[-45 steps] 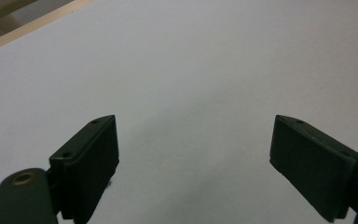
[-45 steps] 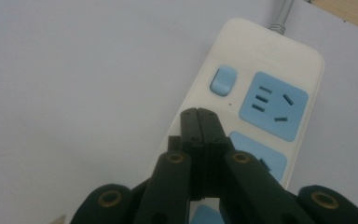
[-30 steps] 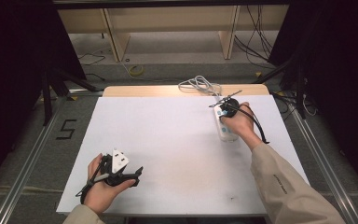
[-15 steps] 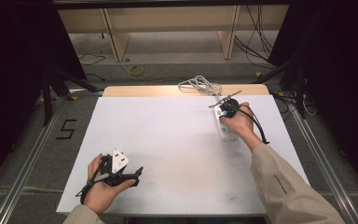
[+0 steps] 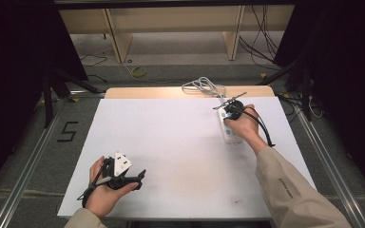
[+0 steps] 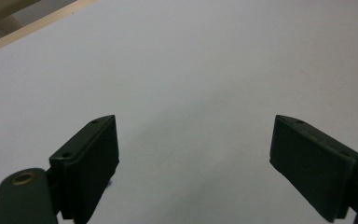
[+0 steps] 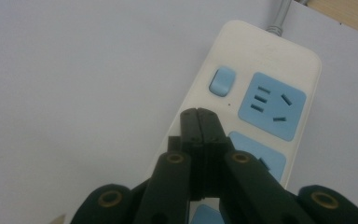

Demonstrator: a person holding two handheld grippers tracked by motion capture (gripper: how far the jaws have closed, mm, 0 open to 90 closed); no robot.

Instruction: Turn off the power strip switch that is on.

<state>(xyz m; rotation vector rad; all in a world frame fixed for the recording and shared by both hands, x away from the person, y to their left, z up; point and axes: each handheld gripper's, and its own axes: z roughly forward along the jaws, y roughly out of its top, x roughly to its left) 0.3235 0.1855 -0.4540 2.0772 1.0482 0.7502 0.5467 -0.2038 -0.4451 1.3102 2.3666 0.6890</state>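
1. The power strip (image 5: 229,127) lies on the white counter (image 5: 180,142) near its far right corner, its length running from the far edge toward the near one.
2. It is a cream-white bar with light blue socket faces (image 7: 273,105) and a light blue switch (image 7: 221,81) at its far end.
3. Its grey cable (image 5: 203,87) leaves that far end and lies in loose loops at the far edge of the counter, partly on the bare wooden strip (image 5: 142,92) there.
4. The right gripper (image 7: 199,122) is held over the power strip, pointing down at it.
5. In the right gripper view its two black fingers (image 7: 207,126) are pressed flat together with nothing between them.
6. Their tips sit over the strip's cream top, just short of the switch and beside the second socket face; whether they touch the casing cannot be told.
7. In the high view the right hand (image 5: 243,127) covers the near part of the strip, and the gripper's black cable loops past the wrist.
8. The left gripper (image 5: 134,177) rests in the left hand (image 5: 105,190) near the near left corner of the counter, well apart from the strip.
9. In the left gripper view its fingers (image 6: 89,161) stand wide apart, with bare white counter between them.
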